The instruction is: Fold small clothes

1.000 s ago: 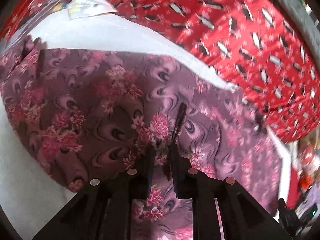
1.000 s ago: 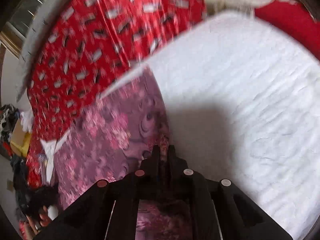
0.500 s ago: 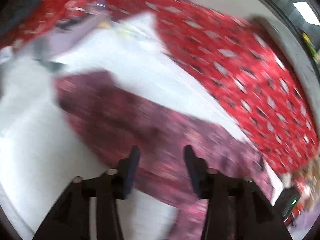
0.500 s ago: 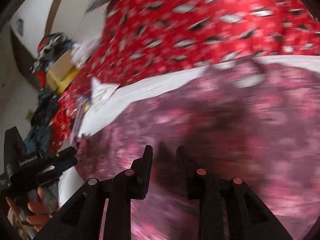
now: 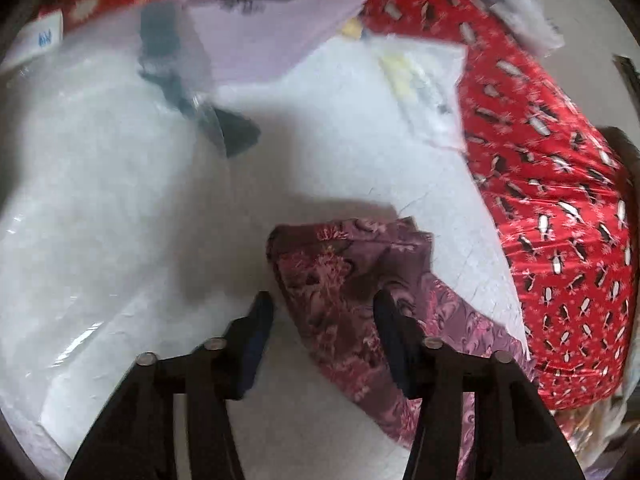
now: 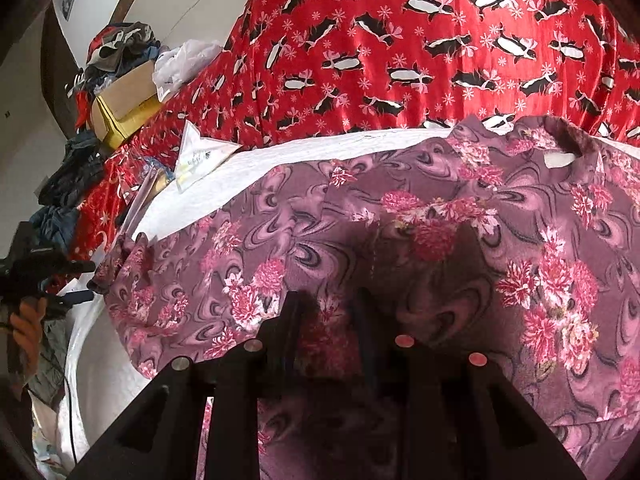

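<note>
A mauve garment with pink flowers (image 6: pixel 400 220) lies spread on a white padded surface (image 6: pixel 248 176). Its neck opening with a white label (image 6: pixel 558 158) lies at the far right. My right gripper (image 6: pixel 326 300) is open and empty just above the middle of the cloth. In the left wrist view one end of the garment (image 5: pixel 352 264) lies bunched on the white surface (image 5: pixel 120 220). My left gripper (image 5: pixel 322 304) is open and empty, its jaws on either side of that end's edge. The left gripper also shows in the right wrist view (image 6: pixel 52 276) at the far left, held by a hand.
A red cloth with penguin print (image 6: pixel 400 48) covers the area behind the white surface and shows in the left wrist view (image 5: pixel 560 200). A lilac folded item (image 5: pixel 272 28), clear plastic packets (image 5: pixel 424 84) and a dark object (image 5: pixel 236 132) lie beyond the garment. Boxes and clothes (image 6: pixel 120 80) are piled far left.
Both grippers were shut on the garment one second ago and are now open. The left one has swung to the garment's end; the right one now faces the spread cloth.
</note>
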A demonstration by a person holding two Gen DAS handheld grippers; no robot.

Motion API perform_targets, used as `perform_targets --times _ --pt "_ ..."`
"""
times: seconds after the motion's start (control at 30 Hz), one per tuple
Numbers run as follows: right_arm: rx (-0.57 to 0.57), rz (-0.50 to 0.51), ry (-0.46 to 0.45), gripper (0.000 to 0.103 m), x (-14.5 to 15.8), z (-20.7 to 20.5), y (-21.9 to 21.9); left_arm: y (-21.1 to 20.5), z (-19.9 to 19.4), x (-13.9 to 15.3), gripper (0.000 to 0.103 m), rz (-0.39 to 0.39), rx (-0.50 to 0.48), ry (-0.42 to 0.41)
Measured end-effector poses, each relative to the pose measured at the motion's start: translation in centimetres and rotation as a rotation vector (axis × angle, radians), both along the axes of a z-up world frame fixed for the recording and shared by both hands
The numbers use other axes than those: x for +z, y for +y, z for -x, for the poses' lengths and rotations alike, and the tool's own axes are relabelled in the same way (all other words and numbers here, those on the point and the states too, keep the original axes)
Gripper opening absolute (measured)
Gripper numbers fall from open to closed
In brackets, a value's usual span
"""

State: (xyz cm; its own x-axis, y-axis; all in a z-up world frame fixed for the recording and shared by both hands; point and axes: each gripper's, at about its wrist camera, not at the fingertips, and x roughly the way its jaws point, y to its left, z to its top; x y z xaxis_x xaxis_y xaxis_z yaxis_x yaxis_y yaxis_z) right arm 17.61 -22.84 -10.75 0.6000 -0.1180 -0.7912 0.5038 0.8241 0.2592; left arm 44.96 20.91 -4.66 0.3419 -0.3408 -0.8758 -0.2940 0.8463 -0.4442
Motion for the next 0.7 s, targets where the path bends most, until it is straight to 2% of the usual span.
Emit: perform_targets --times 0.03,0.1,0.17,0.3,0.43,0.53,0.57,0.7 --pt "-0.001 0.0 -0.004 0.03 0.0 0.0 0.0 0.1 -0.5 -0.7 0.01 0.018 0.003 0.024" --pt "-0.001 0.001 -0.004 0.03 0.0 0.1 0.0 0.7 -1.0 -1.1 0.009 0.063 0.041 0.045" --pt "-0.001 -0.001 -0.005 0.03 0.1 0.1 0.0 1.1 -1.2 -0.6 0.008 0.104 0.067 0.03" --pt "-0.002 -0.021 -0.007 0.03 0.1 0.2 -0.2 -0.3 0.2 2.1 0.007 0.193 0.052 -0.005" --pt "0.01 -0.06 0.026 0.029 1.1 0.2 -0.7 -3.8 2.4 5.0 0.007 0.275 -0.012 -0.028" --pt "0.023 -0.075 0.022 0.029 2.6 1.6 -1.2 -7.0 4.1 7.0 0.007 0.309 -0.072 -0.047" --pt "0.018 -0.052 0.031 0.032 3.1 2.2 -1.4 -8.2 4.5 7.4 0.007 0.316 -0.093 -0.05" --pt "-0.016 0.079 0.068 0.031 4.8 6.6 -3.2 -14.4 6.2 8.3 0.007 0.331 -0.183 -0.046"
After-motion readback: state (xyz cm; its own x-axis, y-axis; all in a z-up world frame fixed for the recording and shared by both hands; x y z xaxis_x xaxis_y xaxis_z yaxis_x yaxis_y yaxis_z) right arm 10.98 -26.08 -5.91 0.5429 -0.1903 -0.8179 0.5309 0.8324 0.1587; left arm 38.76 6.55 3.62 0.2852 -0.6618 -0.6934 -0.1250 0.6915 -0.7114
